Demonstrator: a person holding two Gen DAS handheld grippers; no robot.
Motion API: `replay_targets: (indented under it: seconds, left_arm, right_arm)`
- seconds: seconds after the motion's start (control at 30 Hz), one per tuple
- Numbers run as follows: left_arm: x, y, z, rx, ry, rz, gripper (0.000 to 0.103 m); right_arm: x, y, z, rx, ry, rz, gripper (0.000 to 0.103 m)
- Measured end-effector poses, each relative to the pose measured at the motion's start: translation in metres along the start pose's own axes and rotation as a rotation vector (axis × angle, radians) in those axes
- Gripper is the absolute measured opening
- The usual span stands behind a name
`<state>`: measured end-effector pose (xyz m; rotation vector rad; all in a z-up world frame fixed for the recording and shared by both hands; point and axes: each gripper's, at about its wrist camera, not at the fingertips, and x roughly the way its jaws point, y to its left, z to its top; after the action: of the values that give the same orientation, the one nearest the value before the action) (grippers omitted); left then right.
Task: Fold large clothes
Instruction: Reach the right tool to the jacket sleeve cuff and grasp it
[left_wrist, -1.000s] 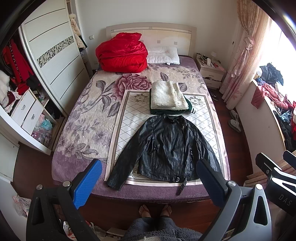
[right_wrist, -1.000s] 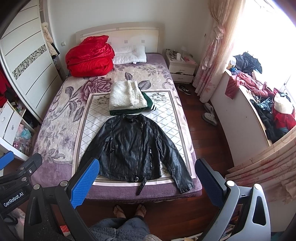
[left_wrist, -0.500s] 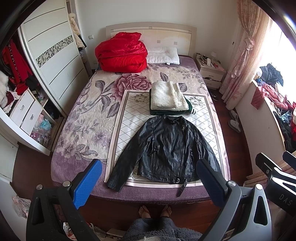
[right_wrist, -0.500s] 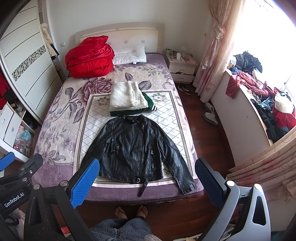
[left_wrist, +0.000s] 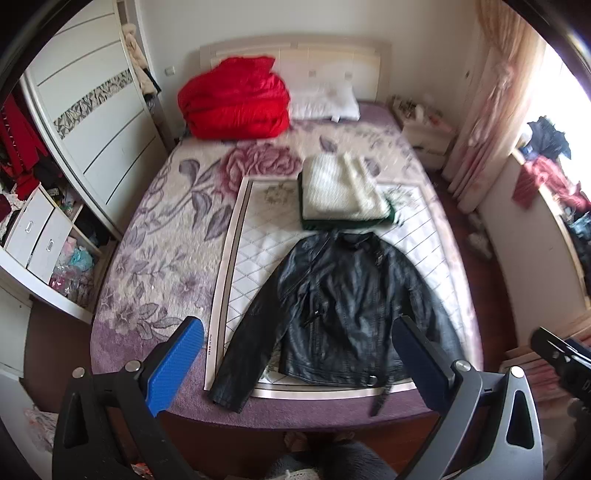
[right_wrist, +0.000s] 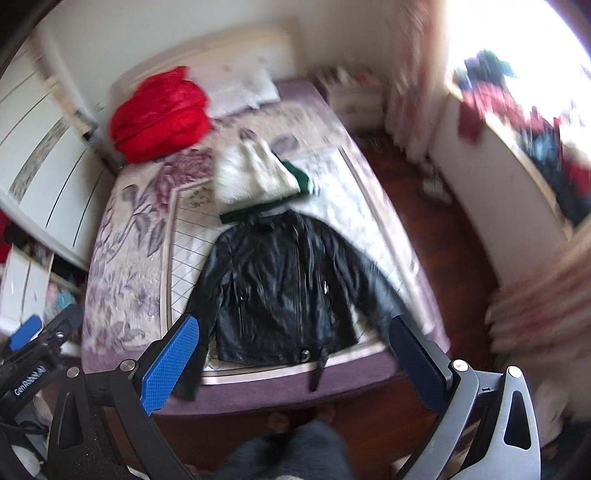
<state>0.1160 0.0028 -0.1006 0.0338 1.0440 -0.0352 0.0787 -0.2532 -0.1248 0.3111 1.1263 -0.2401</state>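
While both grippers hang above the foot of the bed (left_wrist: 155, 350), nothing is gripped yet. Landmark: the black leather jacket (left_wrist: 343, 306), lying flat and face up on the quilted white mat (left_wrist: 255, 254), collar toward the headboard, hem at the bed's near edge, long axis running collar to hem, away from the person.

Left of the jacket: the left gripper (left_wrist: 299, 362), fingers spread wide, nothing between them. It frames the jacket's lower half; the nearer sleeve end lies just ahead of its blue pad (left_wrist: 177, 365).

Beyond the collar: a folded stack, white knit (left_wrist: 340, 188) on a green garment (left_wrist: 343, 223).

Right of the jacket: the right gripper (right_wrist: 295, 362), jaws wide and just starting to close, with only air between the pads. The hem and dangling belt strap (right_wrist: 319, 365) sit centred ahead of it.

Judgement: each hand is nearer its own sleeve; likely first move is folding the sleeves inward across the long axis.
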Motion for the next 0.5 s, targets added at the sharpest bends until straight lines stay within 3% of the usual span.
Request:
replay_targets:
  seconds: [0.03, 0.07, 0.1, 0.23, 0.3, 0.33, 0.5]
  left_arm:
    - [0.019, -0.003, -0.001, 0.003, 0.014, -0.005, 0.103]
    - [0.037, -0.005, -0.002, 0.004, 0.023, 0.001, 0.103]
    - [0.056, -0.009, -0.004, 0.007, 0.038, 0.016, 0.103]
    - [0.138, -0.028, -0.016, 0.019, 0.122, 0.047, 0.103]
    - [0.178, -0.039, -0.024, 0.004, 0.182, 0.048, 0.103]
    - [0.199, -0.046, -0.028, -0.008, 0.205, 0.055, 0.103]
    - [0.302, -0.095, -0.049, -0.042, 0.334, 0.058, 0.103]
  right_arm:
    - [0.021, -0.014, 0.000, 0.030, 0.019, -0.002, 0.089]
    - [0.051, -0.032, -0.001, 0.069, 0.062, -0.030, 0.067]
    - [0.074, -0.045, -0.002, 0.091, 0.089, -0.045, 0.053]
    - [0.177, -0.117, -0.008, 0.233, 0.202, -0.063, 0.055]
    - [0.224, -0.157, -0.014, 0.299, 0.243, -0.088, 0.074]
    - [0.251, -0.179, -0.018, 0.334, 0.252, -0.075, 0.077]
    - [0.378, -0.279, -0.038, 0.485, 0.337, -0.137, 0.079]
